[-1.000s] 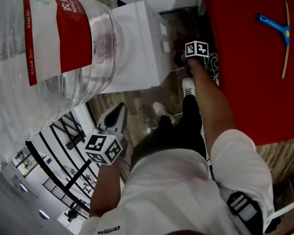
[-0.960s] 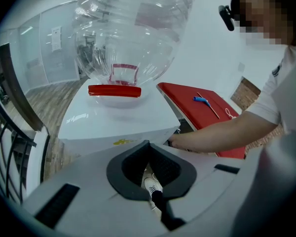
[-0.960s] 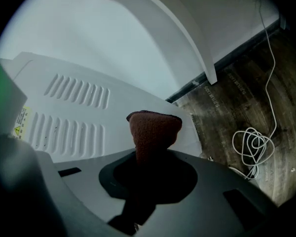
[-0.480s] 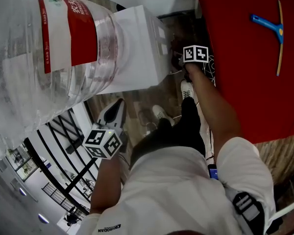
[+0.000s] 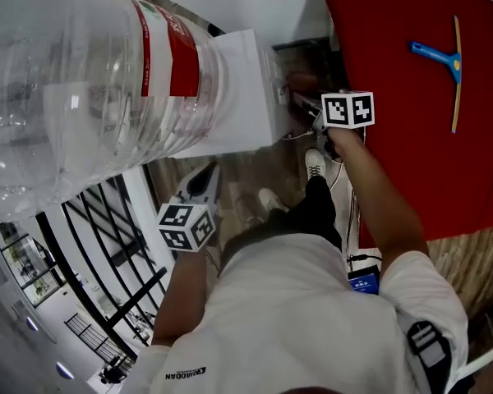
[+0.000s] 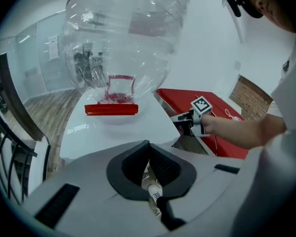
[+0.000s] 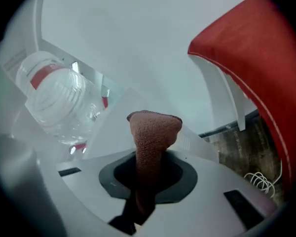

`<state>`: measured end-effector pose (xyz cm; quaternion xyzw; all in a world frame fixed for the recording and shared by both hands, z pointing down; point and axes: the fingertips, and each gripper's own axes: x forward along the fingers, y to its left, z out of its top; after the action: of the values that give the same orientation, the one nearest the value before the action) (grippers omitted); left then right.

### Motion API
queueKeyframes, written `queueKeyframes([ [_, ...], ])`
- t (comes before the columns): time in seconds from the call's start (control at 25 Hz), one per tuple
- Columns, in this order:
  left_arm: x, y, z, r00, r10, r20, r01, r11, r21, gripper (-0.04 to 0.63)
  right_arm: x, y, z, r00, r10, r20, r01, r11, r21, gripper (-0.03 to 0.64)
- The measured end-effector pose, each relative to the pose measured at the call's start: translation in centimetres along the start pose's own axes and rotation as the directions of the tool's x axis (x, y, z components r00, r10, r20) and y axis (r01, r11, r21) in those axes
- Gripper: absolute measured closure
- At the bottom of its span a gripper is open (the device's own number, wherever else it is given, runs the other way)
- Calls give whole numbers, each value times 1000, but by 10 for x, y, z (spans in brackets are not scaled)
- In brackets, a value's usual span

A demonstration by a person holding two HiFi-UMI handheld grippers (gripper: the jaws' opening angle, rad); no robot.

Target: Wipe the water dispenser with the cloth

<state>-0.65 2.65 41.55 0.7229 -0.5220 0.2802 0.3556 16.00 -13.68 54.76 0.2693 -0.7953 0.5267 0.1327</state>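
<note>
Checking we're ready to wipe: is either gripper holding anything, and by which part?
The right gripper pinches the cloth by its lower part; its rounded top sticks out past the jaws. The left gripper is shut, empty.

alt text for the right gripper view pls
The right gripper is shut on a brown cloth that sticks up between its jaws, close to the white water dispenser. The clear bottle with a red label shows at left, and a red table fills the upper right.
</note>
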Motion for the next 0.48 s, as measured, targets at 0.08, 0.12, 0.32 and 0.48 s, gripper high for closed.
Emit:
queueKeyframes([
  [0.08, -2, -3, 5, 1000, -3, 3, 3, 1000, 2, 606, -14, 25, 30, 997, 73, 28, -73, 997, -2, 560],
  [0.12, -3, -4, 7, 1000, -4, 2, 4, 1000, 7, 606, -20, 36, 46, 993, 109, 47, -109, 994, -1, 561],
  [0.32, -7, -6, 9, 1000, 0, -2, 0, 999, 41, 606, -27, 75, 99, 970, 220, 105, -218, 976, -24, 561],
  [0.48, -14, -1, 17, 1000, 12, 13, -12, 1000, 28, 606, -16, 94, 120, 957, 265, 115, -263, 964, -33, 560],
])
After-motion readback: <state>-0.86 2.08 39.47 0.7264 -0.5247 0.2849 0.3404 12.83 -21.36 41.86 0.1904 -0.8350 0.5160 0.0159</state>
